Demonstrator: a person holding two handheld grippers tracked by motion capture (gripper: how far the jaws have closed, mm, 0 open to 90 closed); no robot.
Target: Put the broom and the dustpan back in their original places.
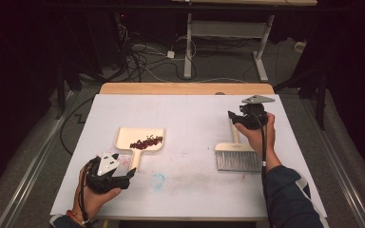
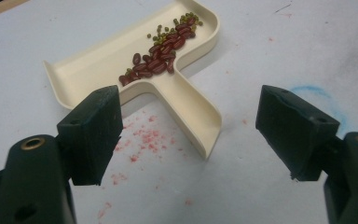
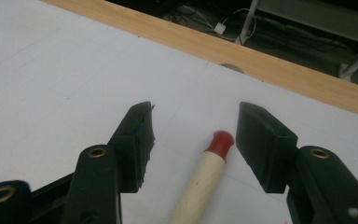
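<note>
Left gripper view shows your left claw spread wide with nothing between the jaws, hanging just short of the cream dustpan, whose handle points toward you on the white surface. A pile of red and green beans sits in the pan, bunched near its back wall. If you close on the handle off-centre or lift it nose-down, the pan can tip and those beans will roll out over the open front lip; a nudge from 1 jaw before the other lands would also slide the pan away.

In the right gripper view, your right claw stands apart around the red-tipped handle of the brush, and neither pad presses on it, so nothing is held. In the high view the brush lies flat at the right of the surface, well apart from the dustpan, with your right claw at the far end of its handle. The handle sits nearer the right-hand jaw, so a closing grip could push the round stick sideways, or catch only the tapered red tip and let the heavy bristle head swing down.
</note>
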